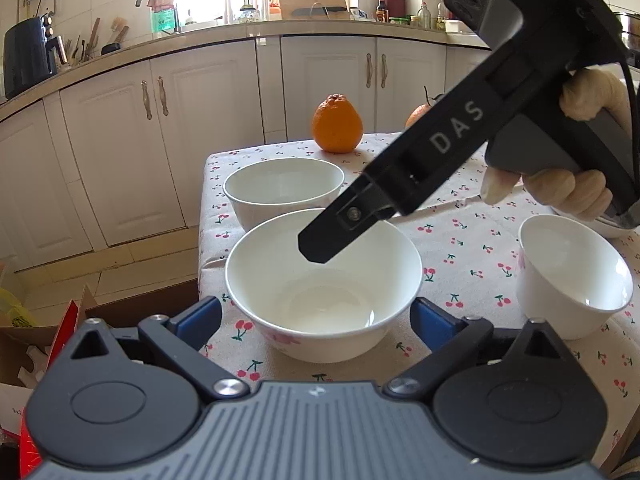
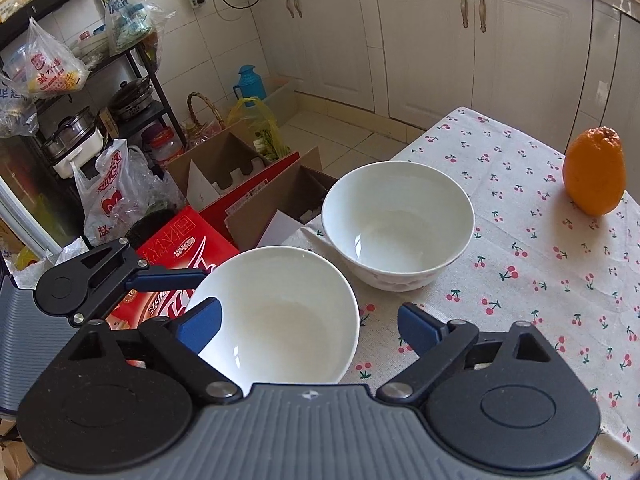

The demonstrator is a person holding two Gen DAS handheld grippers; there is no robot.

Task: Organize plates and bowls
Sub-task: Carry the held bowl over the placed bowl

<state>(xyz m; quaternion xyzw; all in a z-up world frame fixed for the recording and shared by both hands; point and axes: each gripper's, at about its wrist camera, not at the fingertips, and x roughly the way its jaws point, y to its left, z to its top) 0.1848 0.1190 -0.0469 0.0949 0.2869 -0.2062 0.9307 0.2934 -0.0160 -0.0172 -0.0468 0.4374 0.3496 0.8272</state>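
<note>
A white bowl with pink flowers on its side stands near the table's left edge. My left gripper is open, its blue pads on either side of the bowl's near part with small gaps. My right gripper is open over the same bowl, with one pad inside it and the other outside its right rim, neither pressing. In the left wrist view the right gripper slants down from the upper right. A second bowl stands just behind, and a smaller white bowl stands to the right.
Two oranges sit at the far side of the cherry-print tablecloth. A white plate peeks out under the person's hand. Off the table's left edge, boxes and bags crowd the floor. White cabinets line the back.
</note>
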